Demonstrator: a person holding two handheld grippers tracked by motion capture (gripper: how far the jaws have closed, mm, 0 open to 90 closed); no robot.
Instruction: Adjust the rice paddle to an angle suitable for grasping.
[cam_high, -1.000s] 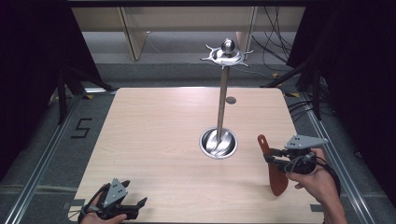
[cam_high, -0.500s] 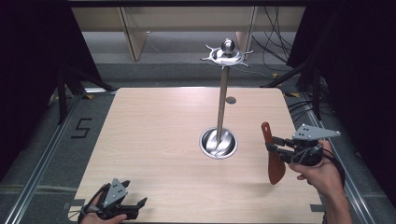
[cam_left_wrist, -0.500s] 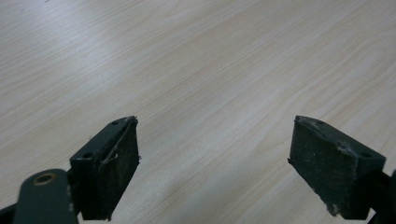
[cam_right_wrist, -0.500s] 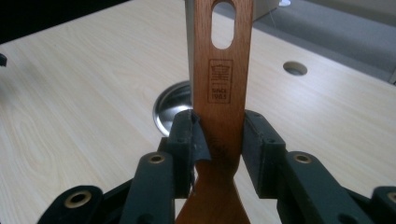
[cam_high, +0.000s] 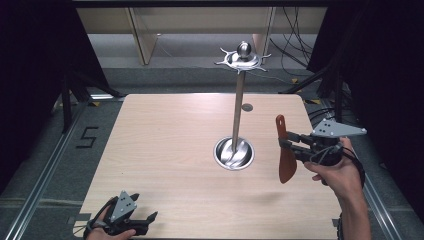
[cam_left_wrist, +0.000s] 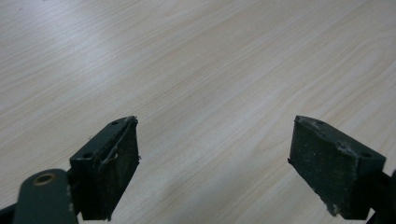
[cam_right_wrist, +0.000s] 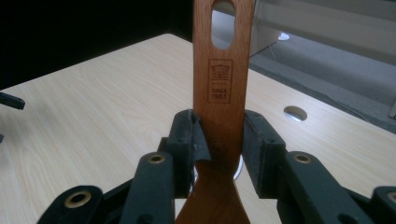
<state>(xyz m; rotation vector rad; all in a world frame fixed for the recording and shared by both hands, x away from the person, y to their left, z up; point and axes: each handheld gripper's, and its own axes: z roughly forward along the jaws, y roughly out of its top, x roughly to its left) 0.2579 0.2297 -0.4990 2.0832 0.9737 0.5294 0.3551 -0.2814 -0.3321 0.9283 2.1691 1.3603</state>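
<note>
A reddish-brown wooden spatula (cam_high: 285, 155) hangs upright above the table's right side, blade down. My right gripper (cam_high: 292, 143) is shut on its handle, a hand behind it. In the right gripper view the spatula's handle (cam_right_wrist: 219, 88) rises between the two pads, its hanging slot at the top. A metal utensil stand (cam_high: 239, 100) with a round base (cam_high: 233, 153) and hooked top ring (cam_high: 243, 59) stands left of the spatula, apart from it. My left gripper (cam_high: 150, 220) rests at the table's front left edge, open; its pads (cam_left_wrist: 116, 172) stand wide over bare wood.
The light wooden table (cam_high: 165, 145) has a small round hole (cam_high: 247, 107) behind the stand. Cables and a dark frame lie beyond its right edge. Wooden shelving stands at the back.
My right gripper has risen with the spatula, lifting its blade off the table and bringing it more upright. The left gripper has stayed where it was.
</note>
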